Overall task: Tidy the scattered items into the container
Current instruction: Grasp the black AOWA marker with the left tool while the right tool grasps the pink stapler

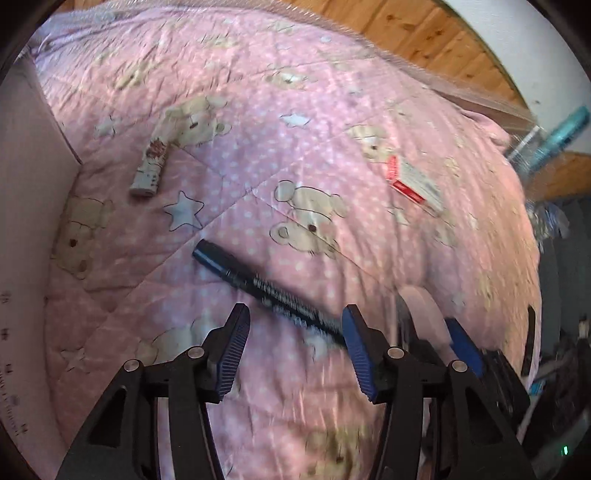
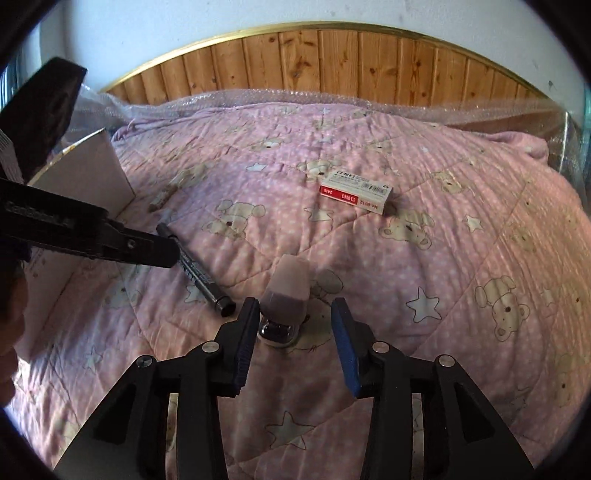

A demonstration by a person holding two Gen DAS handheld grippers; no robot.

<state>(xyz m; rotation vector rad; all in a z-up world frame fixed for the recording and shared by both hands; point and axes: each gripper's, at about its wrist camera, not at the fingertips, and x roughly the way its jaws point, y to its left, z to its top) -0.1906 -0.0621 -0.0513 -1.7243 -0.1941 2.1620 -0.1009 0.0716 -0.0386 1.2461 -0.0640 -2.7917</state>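
Surface: pink quilt (image 2: 424,258) with bear and star print, covering a bed. Behind it a strip of bubble wrap (image 2: 295,99), then a pine headboard (image 2: 332,59), then a pale wall (image 2: 258,14).

Right wrist view, near to far: right gripper (image 2: 293,341) with its jaws wide apart, nothing between the pads. A stapler (image 2: 284,295) with a pale pink top lies on the quilt just ahead of the gap, touching neither finger as far as can be told. A black marker (image 2: 195,271) lies left of the stapler. The left gripper (image 2: 147,251) reaches in from the left edge, its tip over the marker's far half. Farther back, a red-and-white staple box (image 2: 354,194) lies flat, well apart from the stapler. At far left stands a white cardboard box (image 2: 85,173), open at the top; inside not visible.

Left wrist view only: left gripper (image 1: 295,339) spread wide, empty. The marker (image 1: 258,284) runs diagonally just beyond the fingertips; its near end passes behind the right-hand finger, contact not certain. A small white patterned tube-shaped item (image 1: 149,168) lies beyond, near the box wall (image 1: 29,184); in the right view only a blurred scrap shows there. The view is motion-blurred. A teal bottle (image 1: 565,133) shows at the far right edge, off the bed.
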